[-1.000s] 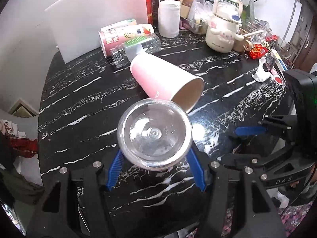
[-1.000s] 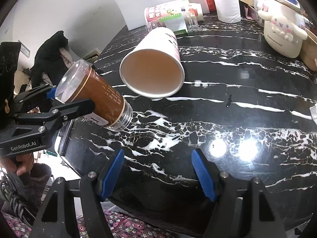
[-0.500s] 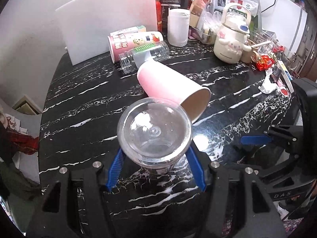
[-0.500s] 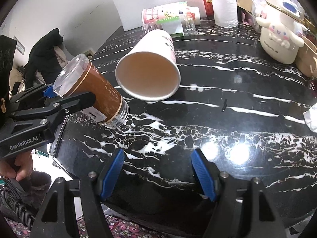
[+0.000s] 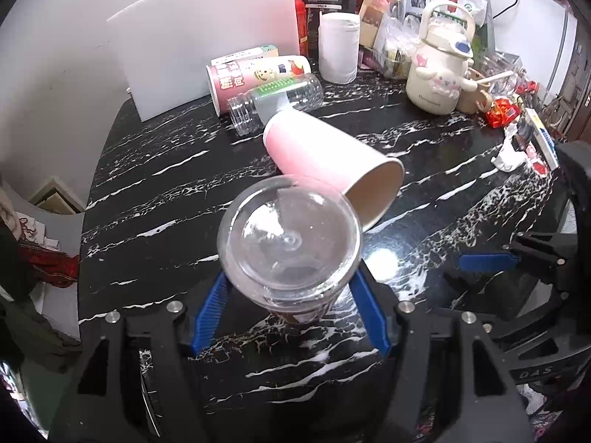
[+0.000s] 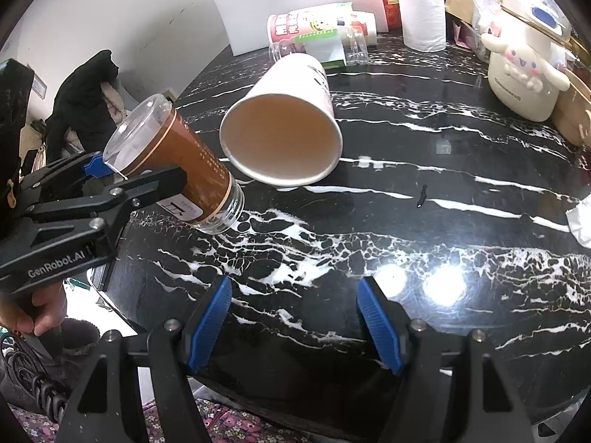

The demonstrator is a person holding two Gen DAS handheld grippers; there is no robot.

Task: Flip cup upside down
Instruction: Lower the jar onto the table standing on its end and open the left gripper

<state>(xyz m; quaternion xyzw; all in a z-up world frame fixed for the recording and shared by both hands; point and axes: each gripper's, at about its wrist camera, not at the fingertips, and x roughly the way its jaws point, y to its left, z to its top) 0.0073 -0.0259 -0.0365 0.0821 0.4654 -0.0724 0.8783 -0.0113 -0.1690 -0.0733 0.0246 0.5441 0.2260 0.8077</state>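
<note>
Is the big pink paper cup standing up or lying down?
Lying down. The pink paper cup rests on its side on the black marble table, its open mouth facing sideways and showing an empty inside.

paper cup [image 6: 280, 136] on its side on table [image 6: 424, 229] | bottle [image 6: 325, 50] behind it | kettle [image 6: 524, 70] far right

Bright overhead glare on glossy table [image 6: 424, 199], fisheye-warped dark corners.

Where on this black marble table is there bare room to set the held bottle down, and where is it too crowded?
Bare marble table lies in front of the pink cup mouth, toward the right gripper, and left of the cup toward the white board. The back edge is crowded: toppled clear jar, paper roll, kettle.
</note>
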